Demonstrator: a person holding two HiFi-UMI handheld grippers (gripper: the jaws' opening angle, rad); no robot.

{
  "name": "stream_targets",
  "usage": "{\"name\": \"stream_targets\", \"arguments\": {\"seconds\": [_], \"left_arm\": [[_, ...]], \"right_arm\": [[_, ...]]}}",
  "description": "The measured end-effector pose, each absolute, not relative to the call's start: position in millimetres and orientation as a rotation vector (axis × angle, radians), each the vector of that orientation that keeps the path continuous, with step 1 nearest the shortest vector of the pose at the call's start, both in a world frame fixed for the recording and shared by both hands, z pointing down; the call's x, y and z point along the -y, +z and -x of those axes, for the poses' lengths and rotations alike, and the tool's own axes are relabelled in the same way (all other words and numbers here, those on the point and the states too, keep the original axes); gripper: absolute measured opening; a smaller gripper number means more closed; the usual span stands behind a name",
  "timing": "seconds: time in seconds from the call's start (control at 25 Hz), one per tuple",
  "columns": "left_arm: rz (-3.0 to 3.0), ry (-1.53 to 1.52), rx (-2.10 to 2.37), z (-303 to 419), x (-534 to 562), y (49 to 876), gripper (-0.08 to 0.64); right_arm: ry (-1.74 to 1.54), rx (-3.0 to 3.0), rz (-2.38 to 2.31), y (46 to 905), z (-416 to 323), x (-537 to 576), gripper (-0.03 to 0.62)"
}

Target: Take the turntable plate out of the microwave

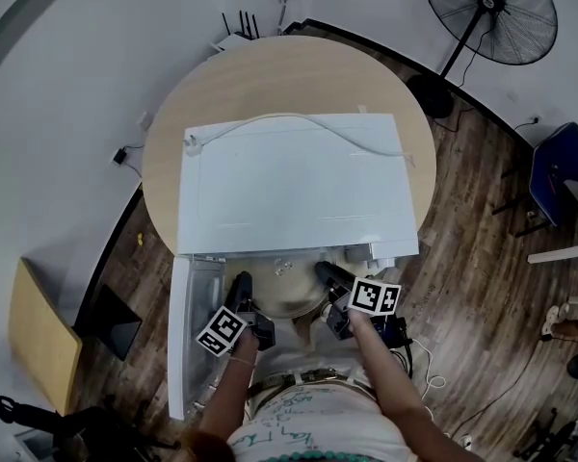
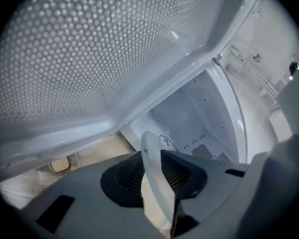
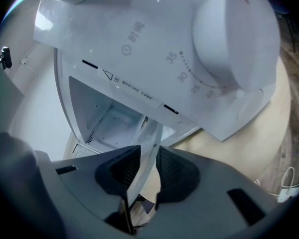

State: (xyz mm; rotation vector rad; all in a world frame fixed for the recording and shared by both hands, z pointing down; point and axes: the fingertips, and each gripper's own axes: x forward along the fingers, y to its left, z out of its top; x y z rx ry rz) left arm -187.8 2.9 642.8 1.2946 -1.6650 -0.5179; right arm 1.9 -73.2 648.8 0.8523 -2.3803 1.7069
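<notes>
- Your left tongs point(image 1: 241, 287) pinch the left edge of the turntable plate point(image 1: 291, 298), and your right tongs point(image 1: 326, 275) pinch its right edge.
- Your round desk point(image 1: 173, 142) carries the white microwave point(image 1: 299, 181).
- You can see the microwave door point(image 1: 188, 325) standing open on your left.
- You hold the plate between both tongs, right at the microwave's open mouth.

Round pale wooden table point(image 1: 299, 75) standing on dark plank floor point(image 1: 462, 296) — white wall point(image 1: 67, 56) curving behind. Black pedestal fan point(image 1: 489, 12) standing at upper right, blue chair point(image 1: 557, 176) sitting near right edge.
</notes>
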Motion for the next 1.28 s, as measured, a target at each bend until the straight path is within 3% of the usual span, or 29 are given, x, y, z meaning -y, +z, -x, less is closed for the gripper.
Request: {"name": "stream_targets", "arguments": {"seconds": [0.68,1.28], "left_arm": [[-1.327,-0.586,1.751,149,-54,605,0.112],[-1.334,-0.692,1.815,131,-97,539,0.104]], "right_arm": [[1.634,2.434,-0.730,621,-37,36,0.091],[1.599,2.545,-0.635,546,-53,10,0.087]]}}
